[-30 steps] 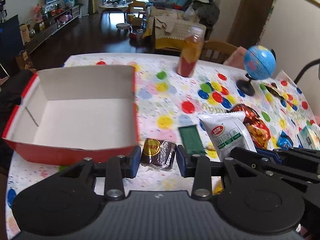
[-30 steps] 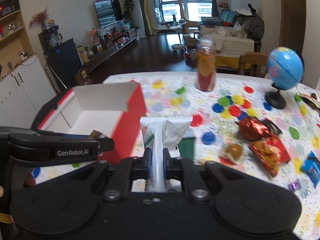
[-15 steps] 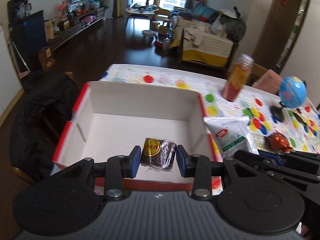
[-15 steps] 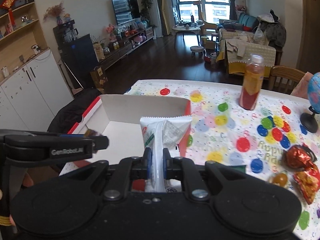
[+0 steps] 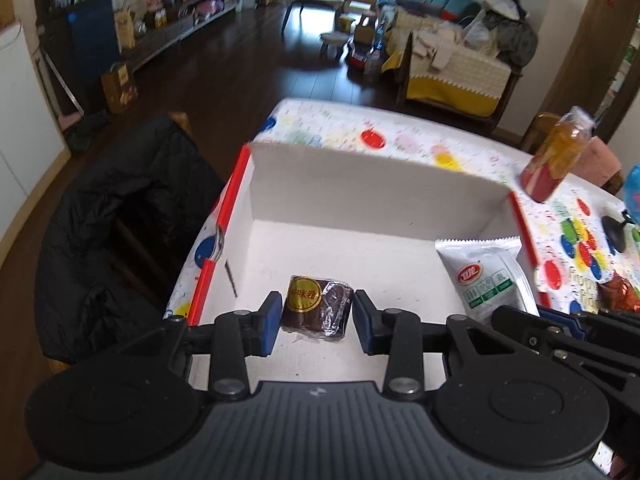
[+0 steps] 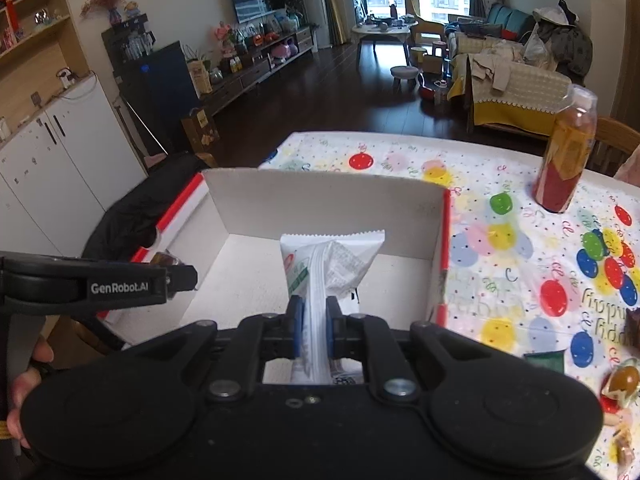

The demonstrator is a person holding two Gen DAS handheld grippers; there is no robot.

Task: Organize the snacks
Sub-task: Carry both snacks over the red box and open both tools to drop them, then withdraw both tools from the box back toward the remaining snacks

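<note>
A red cardboard box [image 5: 372, 184] with a white inside stands open at the table's left end. Over its floor my left gripper [image 5: 316, 322] is shut on a brown wrapped cake [image 5: 316, 308] with a gold label. To its right my right gripper [image 6: 313, 328] is shut on a white snack packet [image 6: 332, 260], held upright over the box [image 6: 320, 200]. The same white packet [image 5: 488, 276] shows at the right of the left wrist view, and the left gripper [image 6: 176, 276] shows at the left of the right wrist view.
A juice bottle [image 6: 566, 152] stands on the balloon-print tablecloth [image 6: 520, 264] right of the box. Loose snacks [image 6: 622, 380] lie at the table's right. A globe's base [image 5: 616, 228] sits far right. A chair with a black jacket [image 5: 120, 216] stands left of the table. A hand [image 6: 24, 384] holds the left gripper.
Both grippers have carried their snacks leftward from over the tablecloth to over the inside of the box, and a little lower. Neither grip has changed.
</note>
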